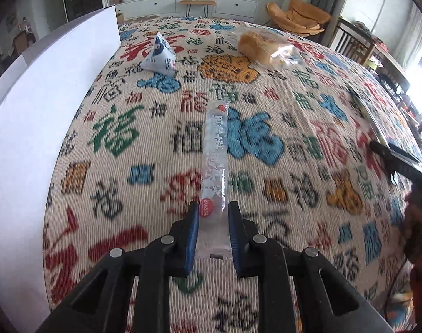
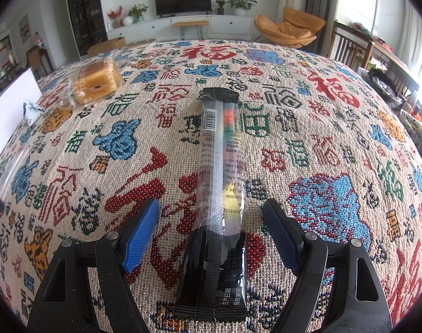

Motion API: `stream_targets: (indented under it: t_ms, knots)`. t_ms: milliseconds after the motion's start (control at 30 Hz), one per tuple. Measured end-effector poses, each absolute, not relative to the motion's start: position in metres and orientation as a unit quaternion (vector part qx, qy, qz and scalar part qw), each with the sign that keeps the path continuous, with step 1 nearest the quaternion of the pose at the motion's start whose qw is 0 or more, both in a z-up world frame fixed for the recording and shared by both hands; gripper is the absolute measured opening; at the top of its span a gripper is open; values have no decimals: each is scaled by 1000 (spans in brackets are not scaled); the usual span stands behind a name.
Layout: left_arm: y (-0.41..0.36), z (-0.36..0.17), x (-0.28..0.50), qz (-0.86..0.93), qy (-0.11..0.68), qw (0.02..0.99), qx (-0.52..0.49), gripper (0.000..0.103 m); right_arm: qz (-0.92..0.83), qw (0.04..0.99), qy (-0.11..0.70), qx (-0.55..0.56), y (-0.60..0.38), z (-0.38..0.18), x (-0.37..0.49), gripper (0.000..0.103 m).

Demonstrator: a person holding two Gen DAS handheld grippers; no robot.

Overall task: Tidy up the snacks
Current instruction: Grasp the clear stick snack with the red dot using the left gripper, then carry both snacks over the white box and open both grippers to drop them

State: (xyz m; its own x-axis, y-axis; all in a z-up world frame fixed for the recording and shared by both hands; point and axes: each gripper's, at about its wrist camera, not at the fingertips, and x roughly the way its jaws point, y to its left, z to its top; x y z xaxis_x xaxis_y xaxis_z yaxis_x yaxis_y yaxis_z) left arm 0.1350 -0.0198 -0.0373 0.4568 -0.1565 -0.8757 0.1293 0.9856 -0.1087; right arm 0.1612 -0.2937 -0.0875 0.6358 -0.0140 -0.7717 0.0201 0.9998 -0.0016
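**A:** Where do the left tongs (image 1: 211, 231) stand?

**B:** Clamped on the near end of a clear tube-shaped snack packet (image 1: 214, 163). The blue pads (image 1: 193, 238) press its sides, and the rest of the packet runs away from the tongs over the patterned cloth (image 1: 105, 149) on the surface.

**A:** And the right tongs (image 2: 211, 233)?

**B:** Spread wide, one finger on each side of a long black snack wrapper (image 2: 219, 183) that lies flat on the cloth. Neither pad touches it; there is bare cloth between each pad and the wrapper.

**A:** How much room is there around the left side?

**B:** A white board (image 1: 41, 127) stands upright along the cloth's left edge, so that side is walled. Ahead, the cloth is free up to a small triangular pouch (image 1: 158, 55) near the board's far corner and a bagged loaf of bread (image 1: 263, 48) to its right, the two well apart. In the left view the black wrapper's edge and a dark tong finger show at the far right.

**A:** And around the right?

**B:** Open cloth ahead and to the right of the wrapper, up to the surface's far and right edges. The bread sits far left, the pouch beside the board.
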Motion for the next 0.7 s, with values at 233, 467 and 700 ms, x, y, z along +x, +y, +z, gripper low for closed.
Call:
stream_targets:
  t_ms: [233, 467, 700]
  knots:
    - [-44, -34, 131, -74, 492, 865, 66, 87, -9, 904, 427, 4, -294, -87, 161, 81]
    - [-35, -42, 150, -56, 498, 865, 24, 18, 3, 906, 423, 19, -298, -86, 160, 81]
    - [0, -28, 116, -66, 489, 869, -38, 18, 82, 864, 470, 158, -353, -56, 204, 78]
